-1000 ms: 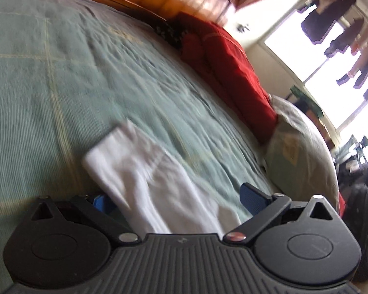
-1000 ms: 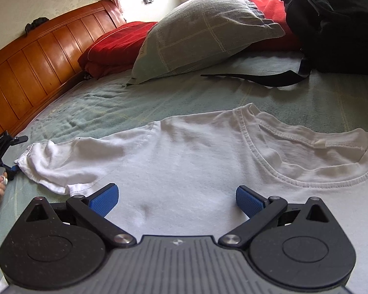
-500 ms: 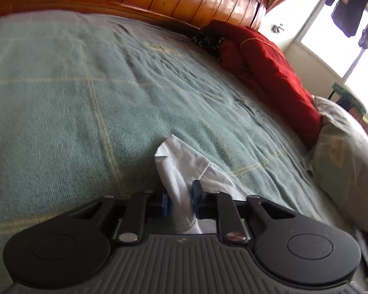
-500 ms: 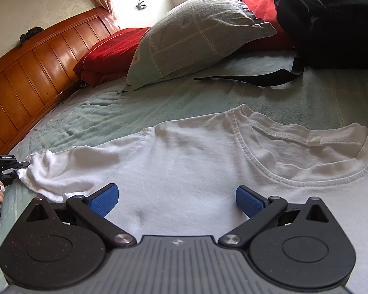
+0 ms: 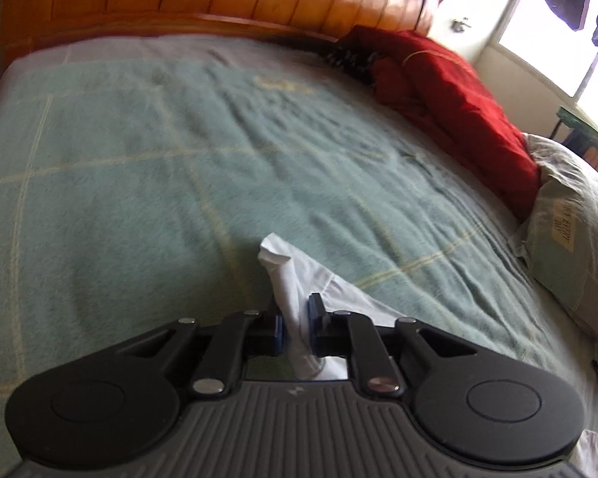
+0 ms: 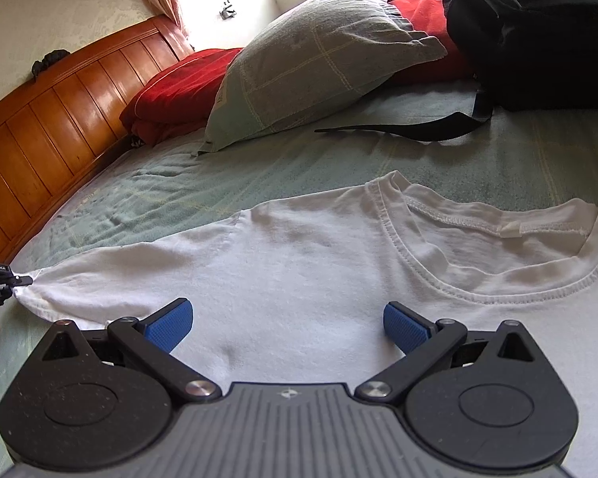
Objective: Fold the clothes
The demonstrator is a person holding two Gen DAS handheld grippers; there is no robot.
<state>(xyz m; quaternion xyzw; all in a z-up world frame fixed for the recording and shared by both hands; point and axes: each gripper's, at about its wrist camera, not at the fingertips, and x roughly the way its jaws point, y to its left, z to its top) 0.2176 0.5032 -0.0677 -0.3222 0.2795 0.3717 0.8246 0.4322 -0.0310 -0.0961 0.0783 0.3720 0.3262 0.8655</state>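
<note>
A green blanket [image 6: 227, 183] covers the bed, and a white T-shirt [image 6: 307, 263] lies spread flat on it, collar toward the black bag [image 6: 538, 32] by the grey pillow [image 6: 311, 67]. The right gripper [image 6: 286, 320] hovers over the shirt's chest, jaws spread wide and empty. The left gripper [image 5: 297, 324], jaws having just eased a little, pinches the bunched sleeve [image 5: 287, 279], its end raised off the blanket
</note>
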